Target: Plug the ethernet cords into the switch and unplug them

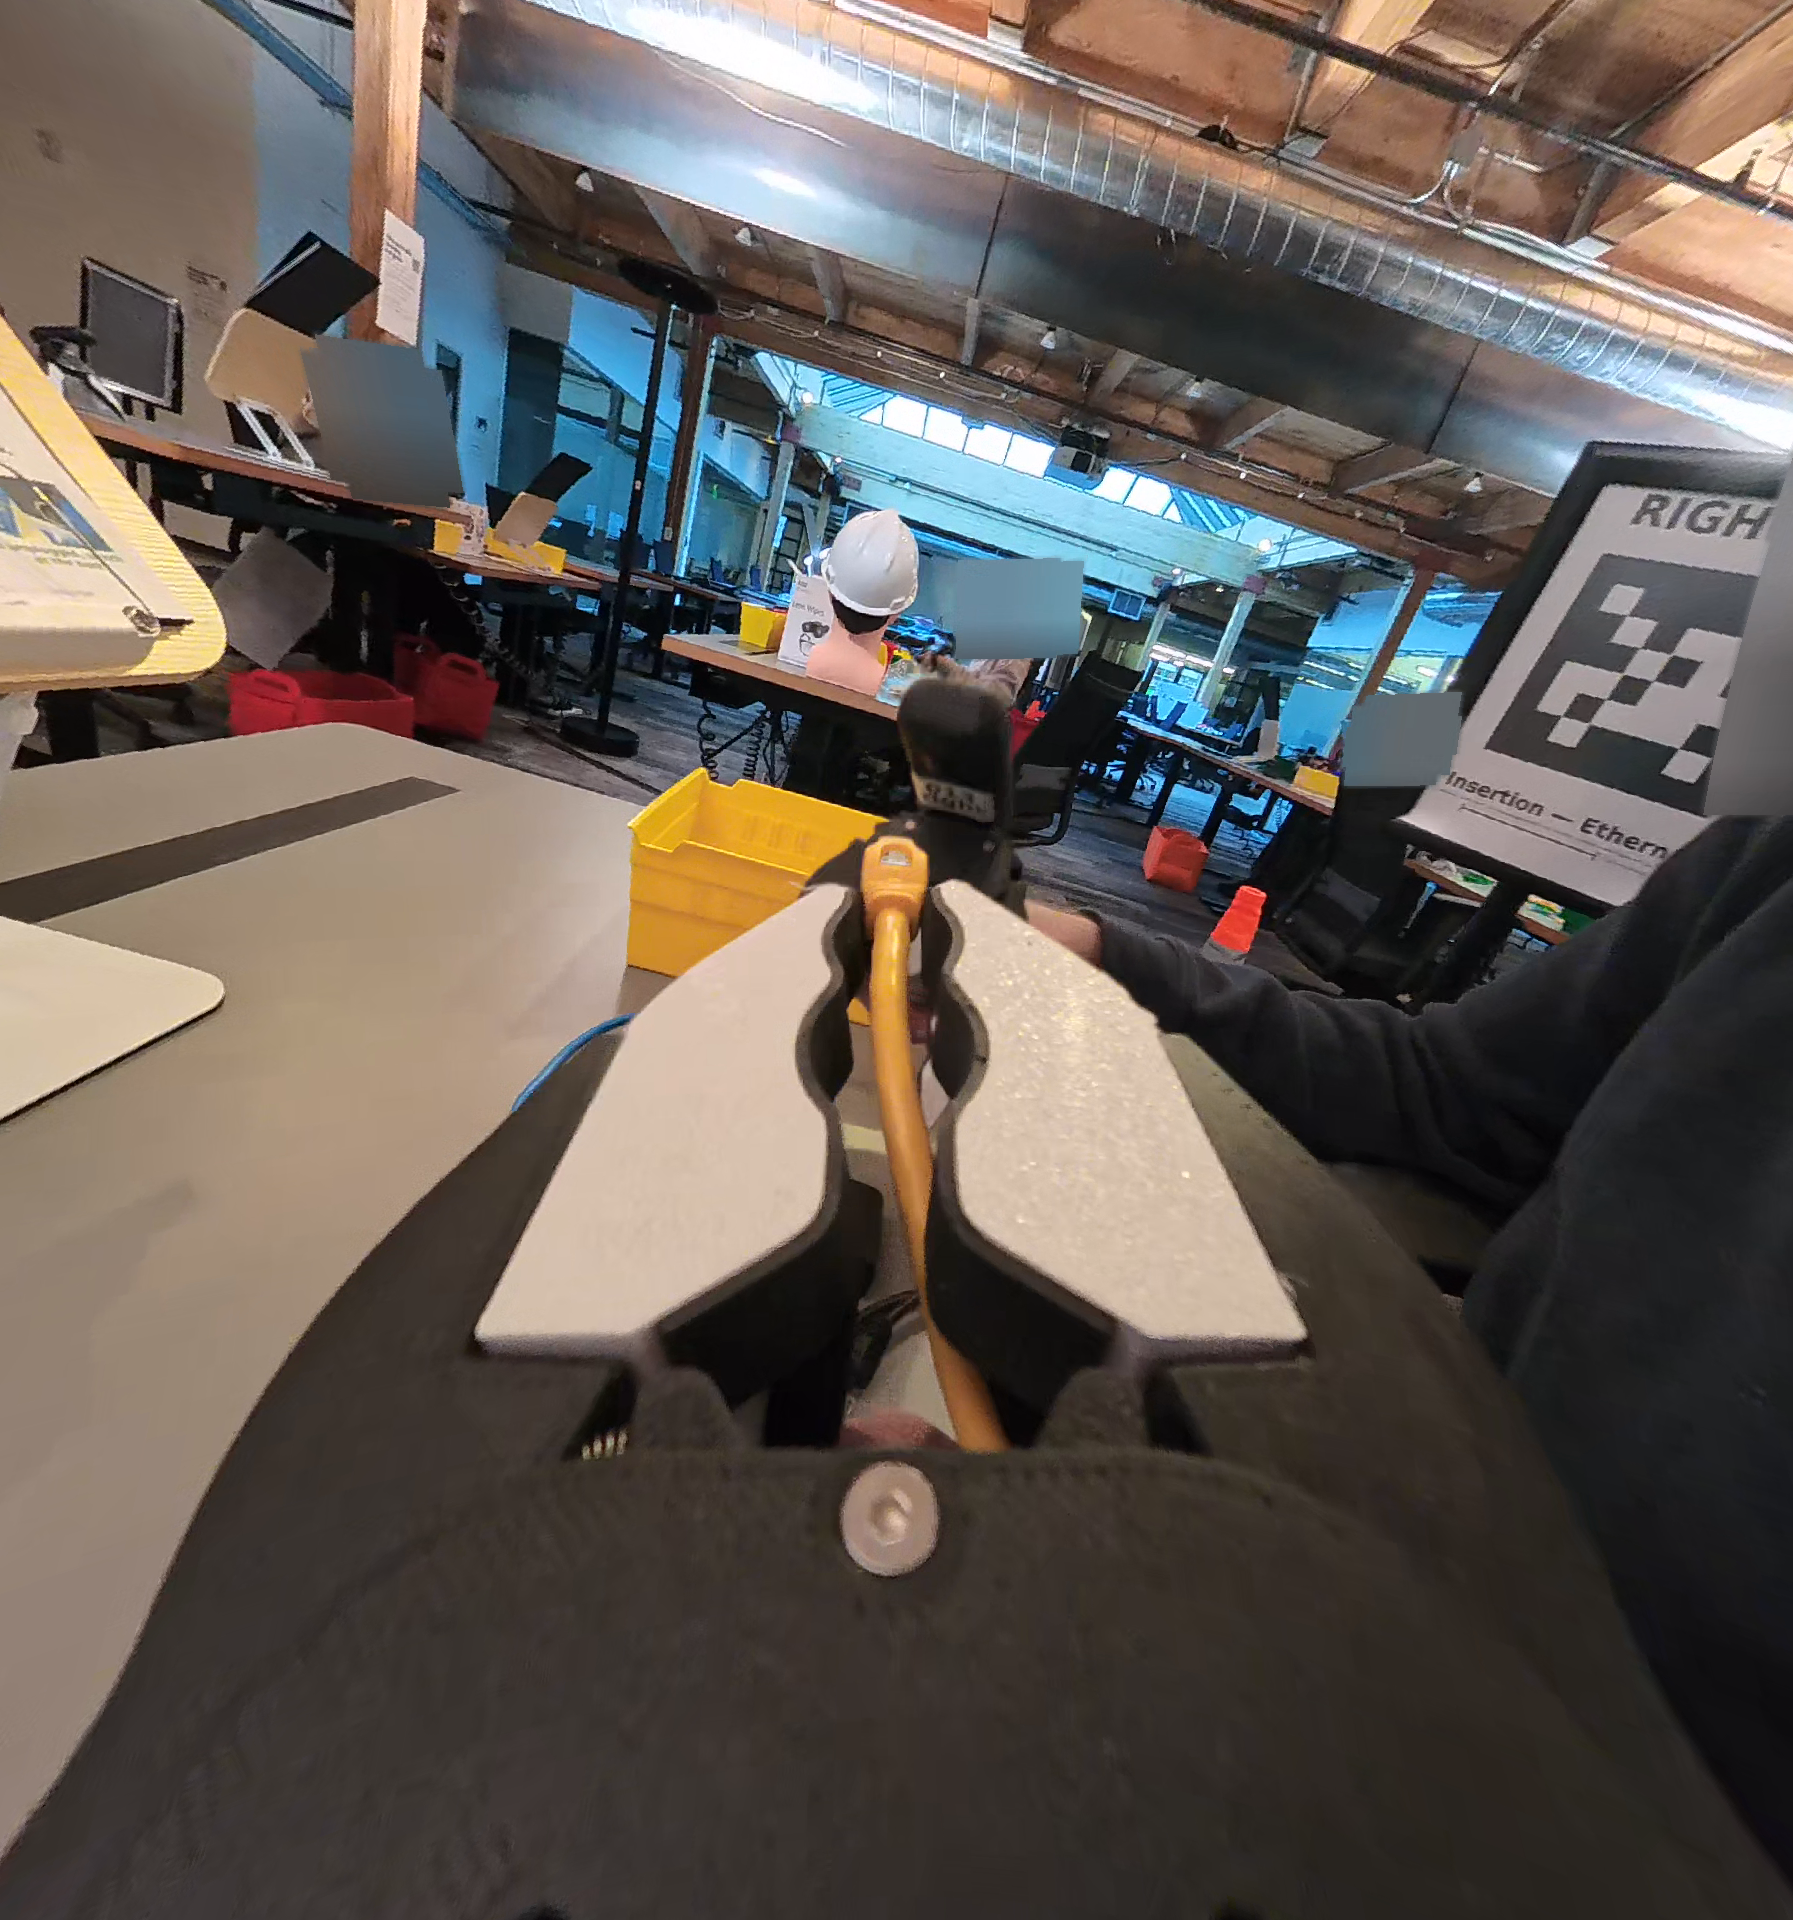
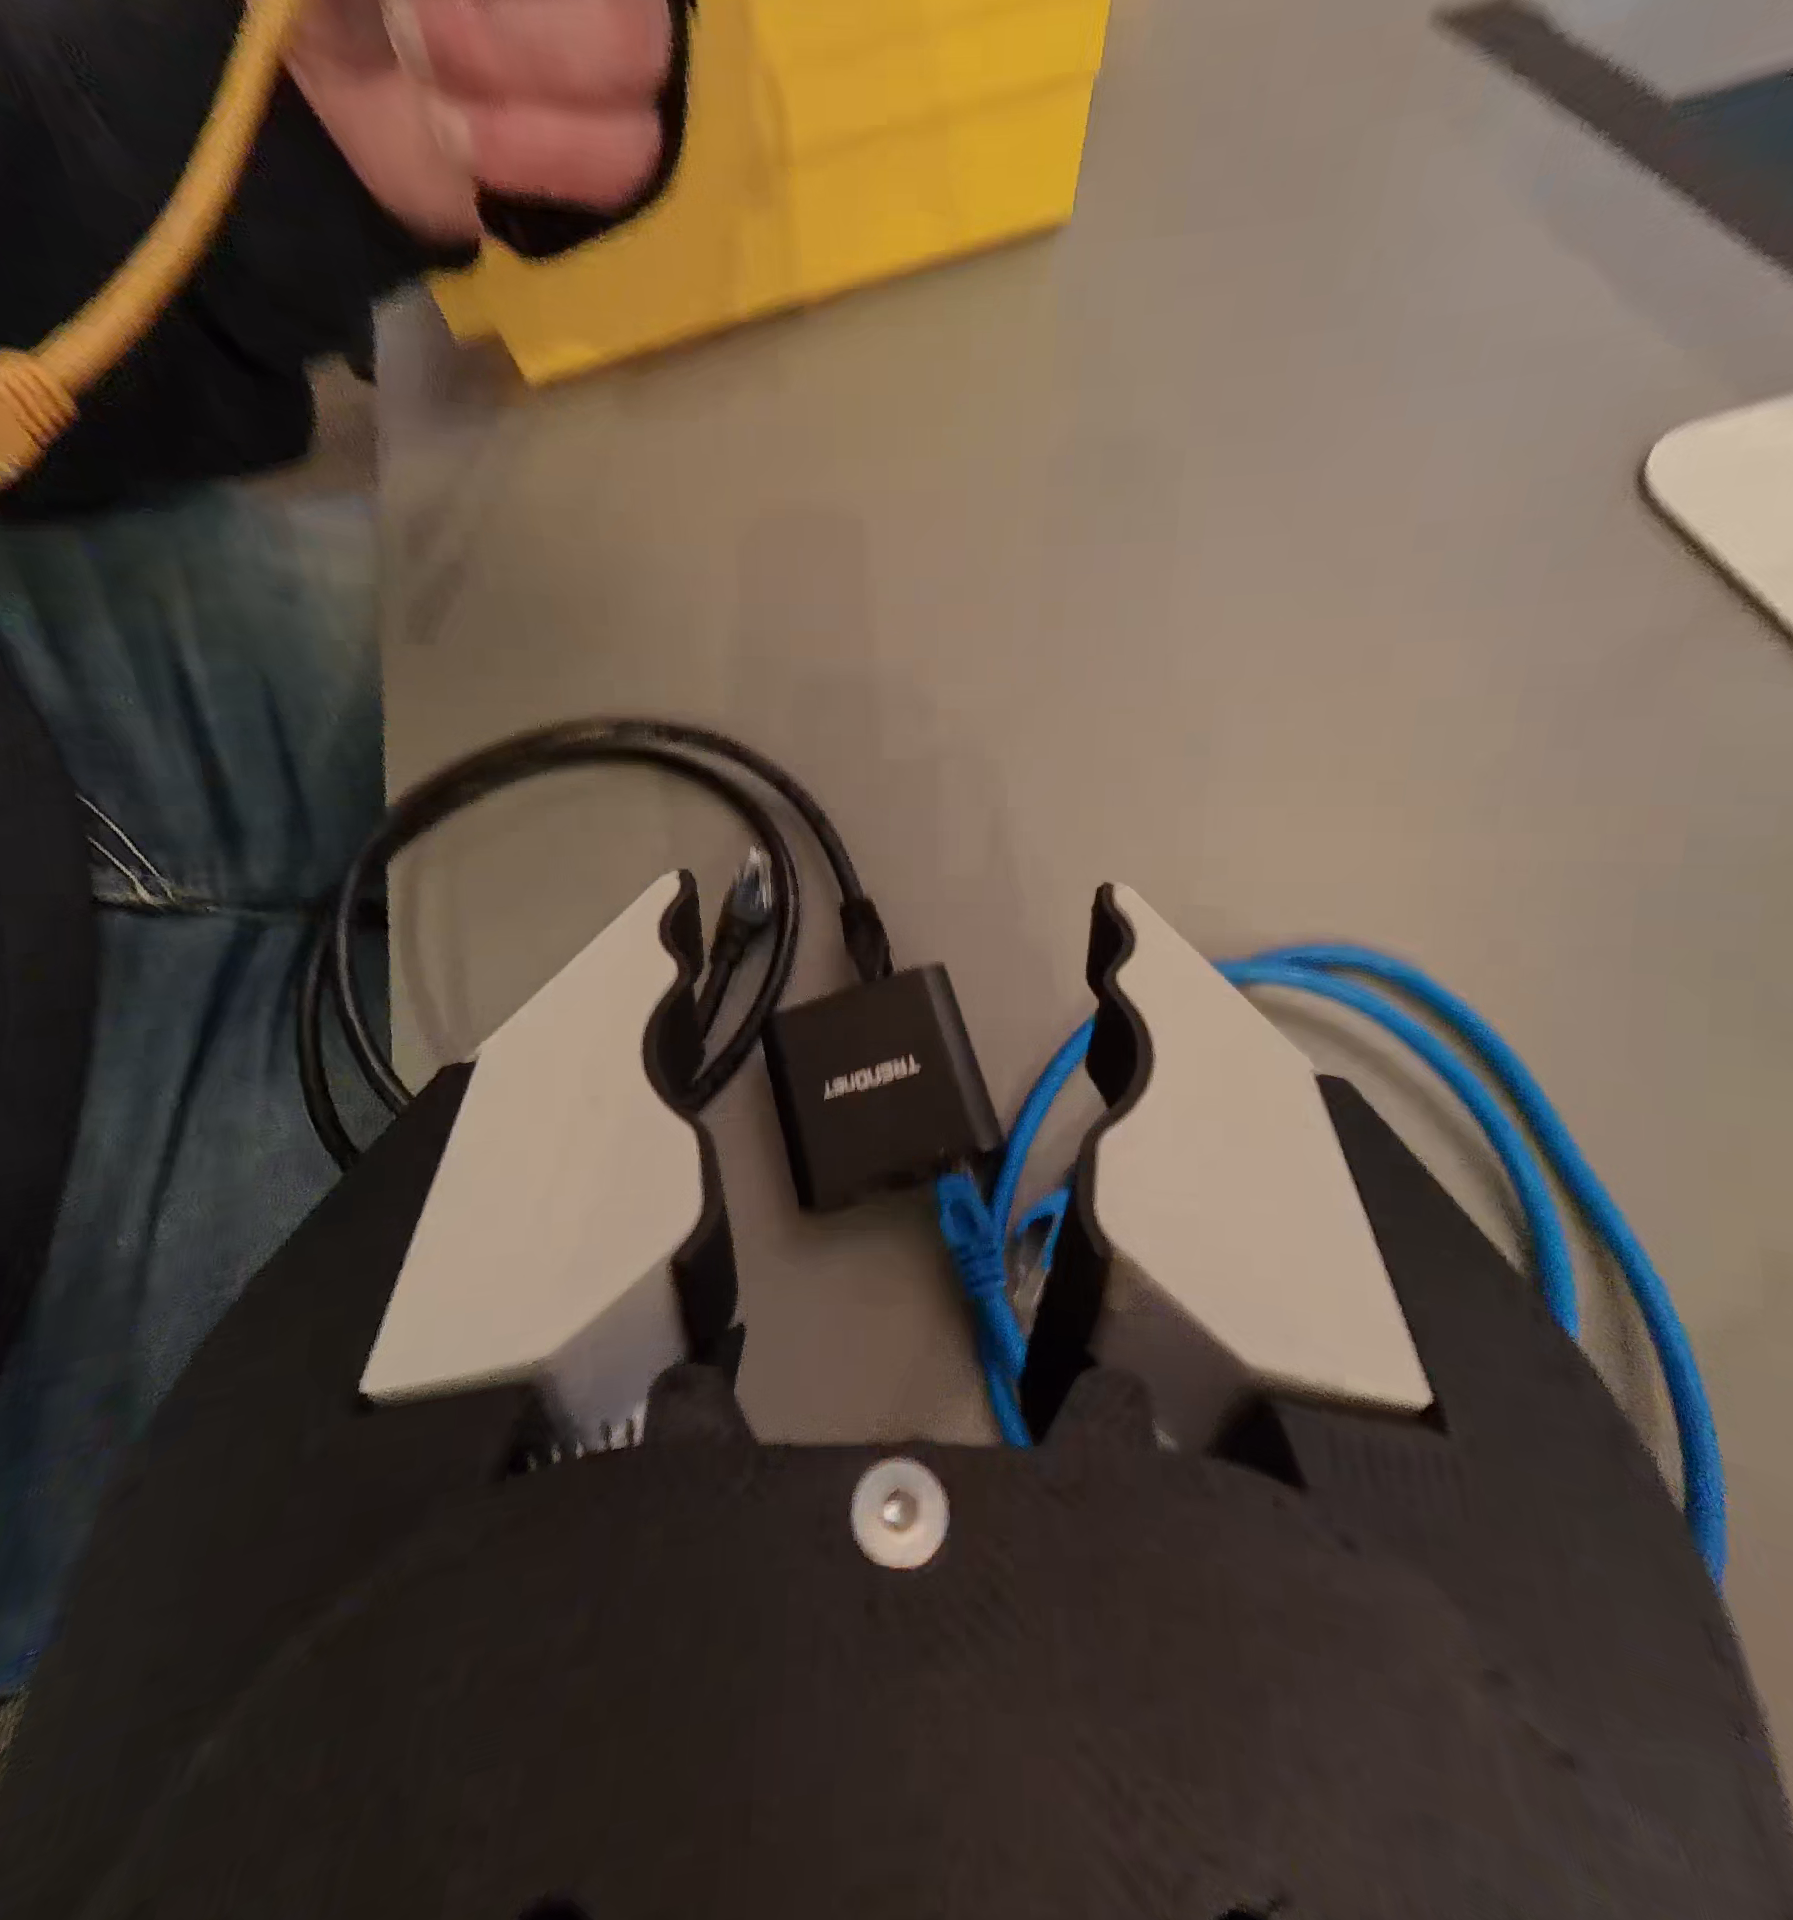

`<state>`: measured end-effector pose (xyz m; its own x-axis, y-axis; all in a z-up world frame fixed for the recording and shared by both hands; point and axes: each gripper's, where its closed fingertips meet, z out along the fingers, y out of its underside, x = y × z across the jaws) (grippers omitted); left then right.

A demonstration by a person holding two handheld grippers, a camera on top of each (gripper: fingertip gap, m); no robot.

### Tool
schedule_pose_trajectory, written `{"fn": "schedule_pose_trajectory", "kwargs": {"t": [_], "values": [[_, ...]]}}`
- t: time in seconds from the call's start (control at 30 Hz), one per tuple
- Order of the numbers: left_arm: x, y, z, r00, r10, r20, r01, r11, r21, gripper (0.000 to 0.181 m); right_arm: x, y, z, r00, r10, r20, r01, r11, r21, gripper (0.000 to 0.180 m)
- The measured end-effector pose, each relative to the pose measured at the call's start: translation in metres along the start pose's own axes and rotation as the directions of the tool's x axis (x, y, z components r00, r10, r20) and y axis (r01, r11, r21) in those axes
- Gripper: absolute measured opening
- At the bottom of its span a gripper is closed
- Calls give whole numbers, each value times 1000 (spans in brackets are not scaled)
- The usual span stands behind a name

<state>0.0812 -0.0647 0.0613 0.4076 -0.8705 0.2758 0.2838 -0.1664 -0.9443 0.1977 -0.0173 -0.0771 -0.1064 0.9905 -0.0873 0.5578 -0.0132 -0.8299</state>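
Left wrist view shows the left gripper raised above the surface, its jaws clenched on the yellow cord just behind the plug, which sticks out past the tips. That cord looks light and limp along its length, stiff only at the moulded plug, so the grip close behind the plug seems right for steering it into a port. Seen from the right wrist, the right gripper hangs over the small black switch with jaws spread wide, holding nothing. The switch lies on the surface with a black cord plugged into its far end and a blue cord at its near end. It looks light enough to slide, so bracing its sides seems wise.
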Motion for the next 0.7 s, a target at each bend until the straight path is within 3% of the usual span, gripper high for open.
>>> {"fn": "schedule_pose_trajectory", "kwargs": {"t": [0.17,0.3,0.5,0.7], "values": [[10,3,-7,1000,-7,-27,7,1000,22,10,-10,25,4,1000,-11,-9,10,998,-56,86],[14,8,-9,999,-10,-35,11,999,30,10,-5,51,4,998,-35,-62,25,988,-152,85],[21,9,-7,996,-24,-83,30,997,69,10,5,73,9,983,-148,-110,119,966,-231,80],[20,14,-3,992,-36,-121,47,995,88,10,-1,84,18,985,-168,-32,155,957,-245,68]]}}
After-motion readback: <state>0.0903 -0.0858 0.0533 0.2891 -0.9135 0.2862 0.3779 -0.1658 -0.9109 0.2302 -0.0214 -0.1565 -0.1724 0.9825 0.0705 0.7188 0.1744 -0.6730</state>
